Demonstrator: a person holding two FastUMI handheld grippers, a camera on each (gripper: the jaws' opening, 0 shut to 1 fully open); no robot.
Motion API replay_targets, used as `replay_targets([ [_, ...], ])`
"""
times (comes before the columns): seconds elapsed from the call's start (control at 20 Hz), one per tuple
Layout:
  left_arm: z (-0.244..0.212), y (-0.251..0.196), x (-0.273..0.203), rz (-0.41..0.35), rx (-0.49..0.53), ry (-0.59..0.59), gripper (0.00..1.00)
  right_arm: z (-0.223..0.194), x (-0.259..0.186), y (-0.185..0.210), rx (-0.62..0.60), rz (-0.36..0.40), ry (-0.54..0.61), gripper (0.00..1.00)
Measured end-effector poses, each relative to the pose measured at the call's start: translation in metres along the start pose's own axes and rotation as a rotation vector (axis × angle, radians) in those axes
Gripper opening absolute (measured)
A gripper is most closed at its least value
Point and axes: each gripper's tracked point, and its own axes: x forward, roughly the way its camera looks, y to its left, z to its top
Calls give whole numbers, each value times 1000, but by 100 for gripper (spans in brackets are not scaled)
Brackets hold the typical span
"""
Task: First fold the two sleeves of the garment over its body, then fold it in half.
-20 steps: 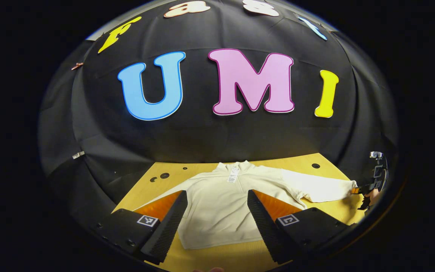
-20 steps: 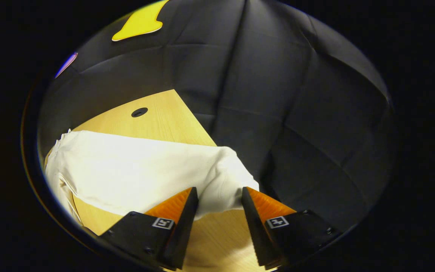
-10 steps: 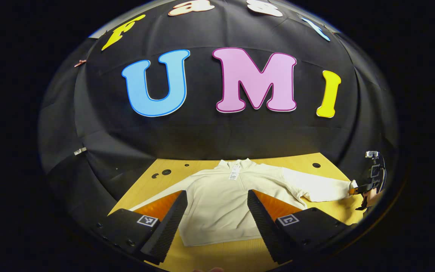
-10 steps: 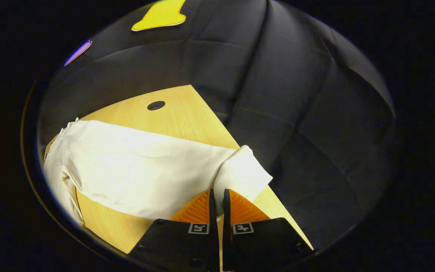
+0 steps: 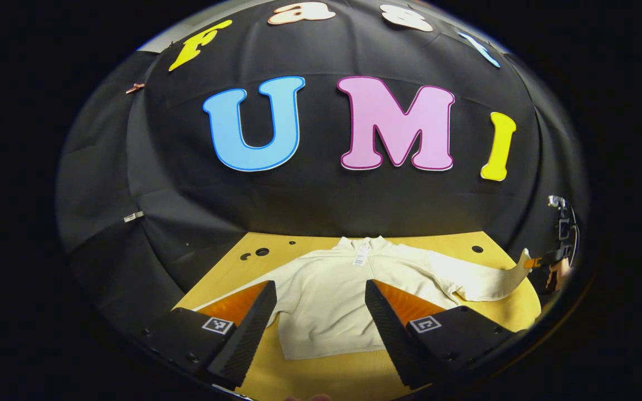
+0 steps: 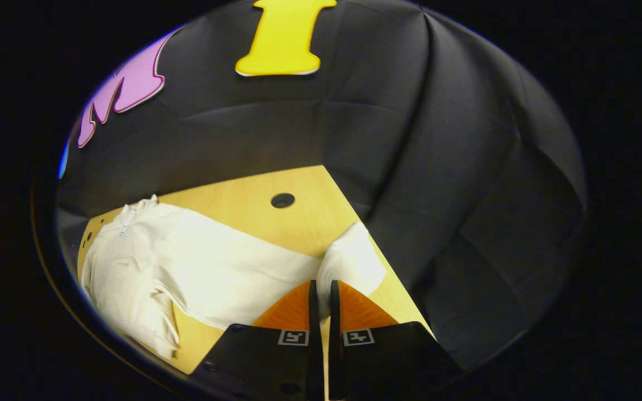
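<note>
A cream long-sleeved garment [image 5: 326, 295] lies flat on the wooden table [image 5: 326, 379], collar toward the wall, both sleeves spread out. My left gripper [image 5: 321, 303] hovers open above the garment's body, nothing between its fingers. In the right gripper view my right gripper [image 6: 320, 289] is shut on the cuff [image 6: 351, 262] of the garment's right sleeve [image 6: 232, 267], near the table's right corner. In the left gripper view that cuff [image 5: 521, 264] is lifted off the table, held by the right gripper [image 5: 533, 262] at the far right.
The table [image 6: 243, 200] has small round holes near its back edge [image 5: 261, 252] [image 6: 282, 200]. The black cloth wall stands close behind and to the right of the table. A hand [image 5: 555, 275] holds the right gripper at the table's right end.
The right gripper closed on the sleeve cuff and has since lifted it off the table. The left gripper stayed open over the body, backing off slightly.
</note>
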Motion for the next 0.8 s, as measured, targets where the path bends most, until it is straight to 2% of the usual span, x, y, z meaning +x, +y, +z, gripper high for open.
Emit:
replay_targets([
  [0.35,5,35,-18,27,-42,-35,99,82,-19,123,-24,170,-115,7],
  [0.5,0,58,-23,50,-71,-34,99,110,-24,183,-113,235,-169,7],
  [0.65,-10,86,-28,93,-105,-13,99,120,-21,256,-115,314,-166,7],
  [0.8,-17,111,-34,133,-140,-7,99,112,-20,315,-163,373,-147,7],
])
